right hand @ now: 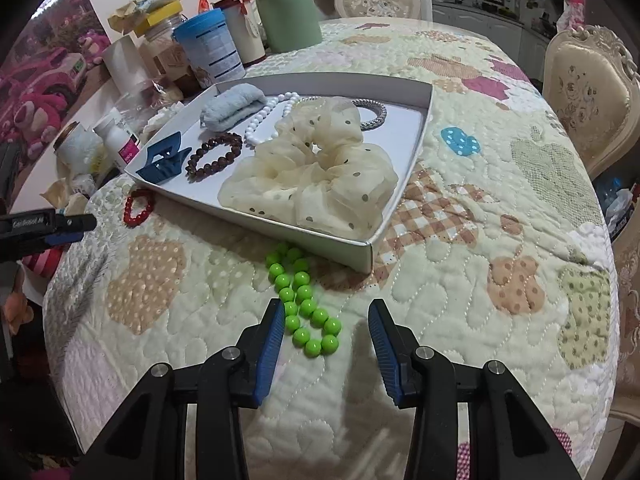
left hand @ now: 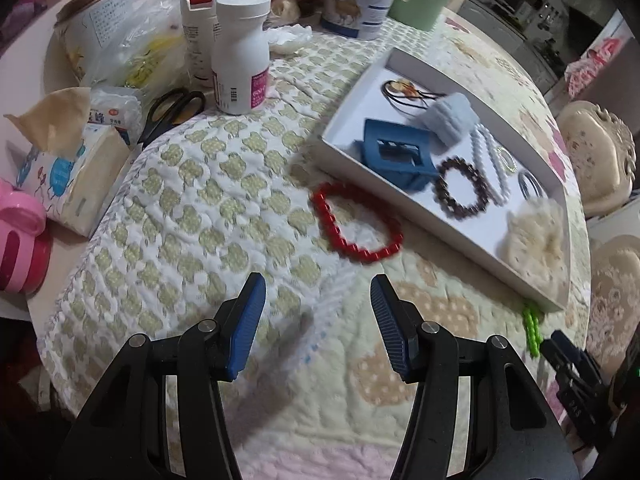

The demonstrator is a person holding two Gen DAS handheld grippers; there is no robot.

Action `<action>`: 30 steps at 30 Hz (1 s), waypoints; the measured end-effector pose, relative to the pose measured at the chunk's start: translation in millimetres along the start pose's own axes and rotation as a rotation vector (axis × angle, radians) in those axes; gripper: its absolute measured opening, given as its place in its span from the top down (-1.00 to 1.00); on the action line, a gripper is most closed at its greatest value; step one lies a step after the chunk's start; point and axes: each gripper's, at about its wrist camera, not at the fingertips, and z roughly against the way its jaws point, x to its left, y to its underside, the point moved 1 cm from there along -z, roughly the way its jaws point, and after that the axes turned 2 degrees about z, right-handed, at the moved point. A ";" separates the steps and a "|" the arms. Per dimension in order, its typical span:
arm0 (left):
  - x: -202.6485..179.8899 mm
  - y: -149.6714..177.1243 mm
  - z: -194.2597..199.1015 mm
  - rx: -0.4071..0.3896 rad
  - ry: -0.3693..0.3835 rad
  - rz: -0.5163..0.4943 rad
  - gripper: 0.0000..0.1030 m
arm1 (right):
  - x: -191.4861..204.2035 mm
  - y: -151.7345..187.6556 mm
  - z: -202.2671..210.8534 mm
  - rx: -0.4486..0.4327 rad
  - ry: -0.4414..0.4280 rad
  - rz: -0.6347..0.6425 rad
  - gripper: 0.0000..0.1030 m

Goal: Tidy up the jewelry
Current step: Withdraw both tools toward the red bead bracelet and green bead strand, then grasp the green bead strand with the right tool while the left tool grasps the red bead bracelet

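Observation:
A white tray (left hand: 348,106) (right hand: 424,128) on the quilted table holds a blue hair claw (left hand: 396,152) (right hand: 162,164), a brown bead bracelet (left hand: 460,188) (right hand: 216,152), a white pearl strand (right hand: 264,114), a pale blue scrunchie (left hand: 450,118) (right hand: 232,106) and a cream dotted scrunchie (right hand: 316,164) (left hand: 536,236). A red bead bracelet (left hand: 356,224) (right hand: 138,204) lies outside the tray, just ahead of my open left gripper (left hand: 318,292). A green bead bracelet (right hand: 306,304) (left hand: 532,328) lies before the tray's near corner. My right gripper (right hand: 326,314) stands open over its near end, pads apart from the beads.
White bottles (left hand: 240,56), black scissors (left hand: 172,110), a tissue pack (left hand: 76,176) and a tin (left hand: 92,20) crowd the table's left. A green bottle (right hand: 286,4) and a blue-lidded can (right hand: 212,48) stand behind the tray. Cream chairs (right hand: 588,92) ring the table.

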 end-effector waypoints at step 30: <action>-16.0 -40.9 -58.0 0.041 -0.104 -0.069 -0.06 | 6.9 -14.4 -15.7 0.026 0.040 0.082 0.54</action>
